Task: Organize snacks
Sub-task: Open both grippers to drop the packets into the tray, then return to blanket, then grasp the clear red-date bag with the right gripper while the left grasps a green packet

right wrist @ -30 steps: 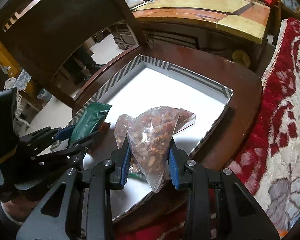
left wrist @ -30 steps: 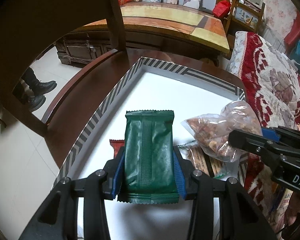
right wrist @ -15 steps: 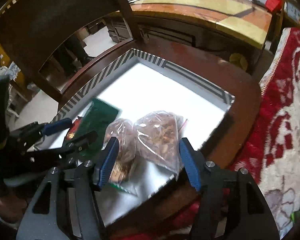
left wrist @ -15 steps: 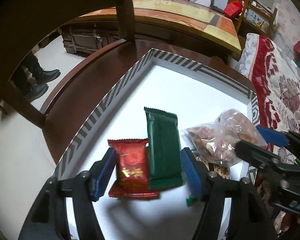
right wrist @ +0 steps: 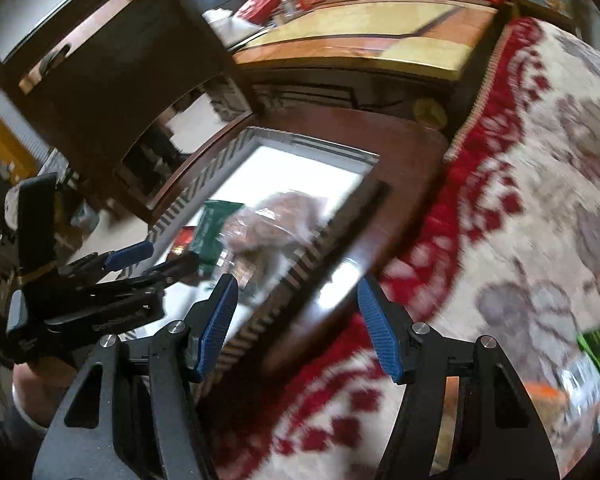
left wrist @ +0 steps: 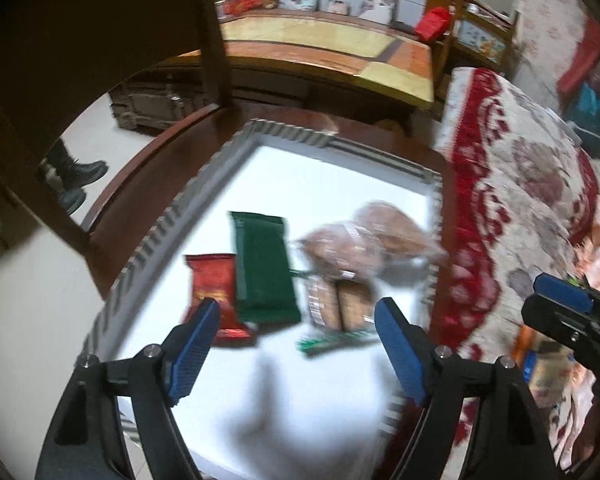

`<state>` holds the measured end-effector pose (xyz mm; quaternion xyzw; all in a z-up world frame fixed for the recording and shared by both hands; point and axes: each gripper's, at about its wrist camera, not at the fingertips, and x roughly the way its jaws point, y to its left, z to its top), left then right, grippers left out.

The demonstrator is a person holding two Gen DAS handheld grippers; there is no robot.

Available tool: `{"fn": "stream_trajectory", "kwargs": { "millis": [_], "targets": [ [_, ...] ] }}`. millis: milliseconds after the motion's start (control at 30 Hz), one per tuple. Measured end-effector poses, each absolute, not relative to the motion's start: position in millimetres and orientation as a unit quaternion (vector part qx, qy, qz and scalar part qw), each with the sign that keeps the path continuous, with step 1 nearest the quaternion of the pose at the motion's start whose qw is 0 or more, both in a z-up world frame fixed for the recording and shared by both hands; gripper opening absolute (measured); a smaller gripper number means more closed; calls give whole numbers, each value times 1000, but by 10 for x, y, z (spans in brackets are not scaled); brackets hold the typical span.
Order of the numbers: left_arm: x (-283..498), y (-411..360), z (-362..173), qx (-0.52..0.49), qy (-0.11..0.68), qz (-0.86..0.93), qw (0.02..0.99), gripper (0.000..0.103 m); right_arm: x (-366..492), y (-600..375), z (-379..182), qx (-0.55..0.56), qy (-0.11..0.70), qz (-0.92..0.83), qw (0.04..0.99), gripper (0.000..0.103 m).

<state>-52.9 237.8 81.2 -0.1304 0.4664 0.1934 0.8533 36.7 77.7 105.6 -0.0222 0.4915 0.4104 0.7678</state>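
Dark wooden chair seat [left wrist: 148, 168] carries white tray [left wrist: 204, 184] mid-frame. We see left gripper [left wrist: 296, 344] and right gripper [right wrist: 296, 320] both wide, empty. Green packet [left wrist: 262, 264], red packet [left wrist: 214, 284], nut bags [left wrist: 364, 244] crowd tray's lower right; risk: bags slip over rim.

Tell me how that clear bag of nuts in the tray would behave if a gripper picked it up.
The clear bag looks like thin, loose plastic, so it would probably sag and shift rather than hold its shape. Its lumpy filling suggests some weight for its size. It rests partly on a biscuit pack in the tray, which lifting might nudge.
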Motion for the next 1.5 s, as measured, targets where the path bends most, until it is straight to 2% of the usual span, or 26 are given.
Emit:
{"fn": "stream_trajectory", "kwargs": {
  "millis": [700, 1500],
  "targets": [
    [-303, 1019, 863, -72, 492, 73, 865, 81, 111, -1130, 868, 8, 511, 282, 812, 63],
    [80, 456, 768, -39, 514, 25, 857, 81, 476, -1974, 905, 77, 500, 199, 839, 63]
  ]
}}
